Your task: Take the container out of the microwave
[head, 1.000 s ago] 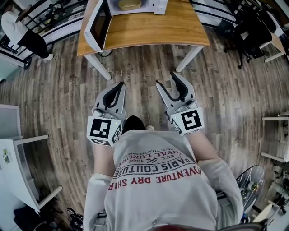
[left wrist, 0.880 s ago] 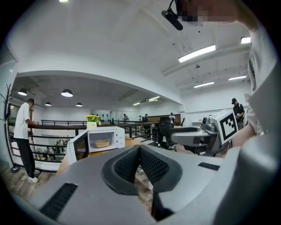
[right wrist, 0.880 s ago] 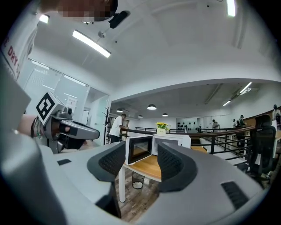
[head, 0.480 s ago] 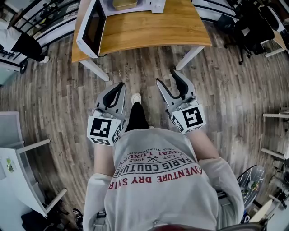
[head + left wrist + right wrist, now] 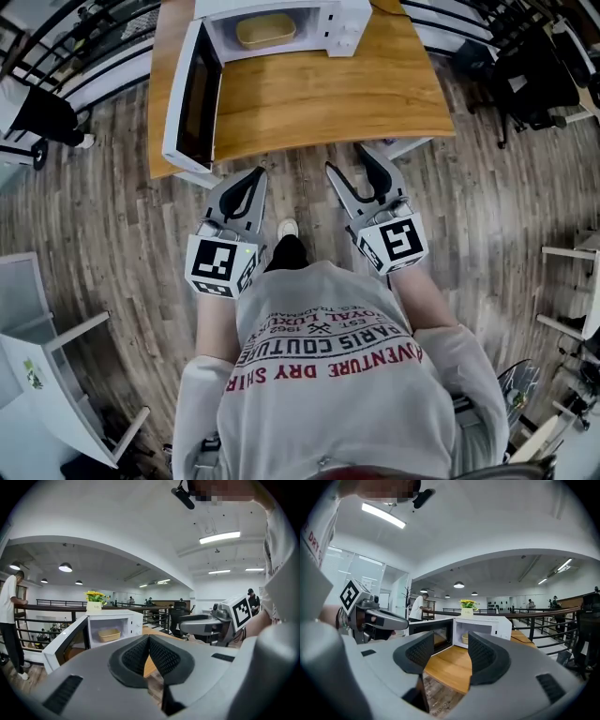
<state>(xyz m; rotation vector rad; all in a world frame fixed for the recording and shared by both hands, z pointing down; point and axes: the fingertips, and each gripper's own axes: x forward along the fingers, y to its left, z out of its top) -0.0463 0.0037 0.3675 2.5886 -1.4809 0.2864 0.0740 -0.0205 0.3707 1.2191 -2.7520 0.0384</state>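
Observation:
A white microwave (image 5: 281,23) stands on the wooden table (image 5: 328,94), its door (image 5: 187,94) swung open to the left. Inside it lies a tan container (image 5: 265,30), also visible in the left gripper view (image 5: 109,634) and, partly, in the right gripper view (image 5: 465,638). Both grippers hover over the floor just short of the table's near edge, away from the microwave. My left gripper (image 5: 256,175) (image 5: 149,638) is shut, its pads touching with nothing between them. My right gripper (image 5: 349,164) (image 5: 451,651) is open and holds nothing.
A pot of yellow flowers (image 5: 467,606) sits on top of the microwave. A person (image 5: 42,112) stands by a railing at the far left. White furniture (image 5: 37,347) is at the lower left, dark chairs (image 5: 534,66) at the upper right. Wood floor lies underfoot.
The person has stepped toward the table, so the table and microwave now lie closer to both grippers. Both grippers keep their pose: left shut, right open.

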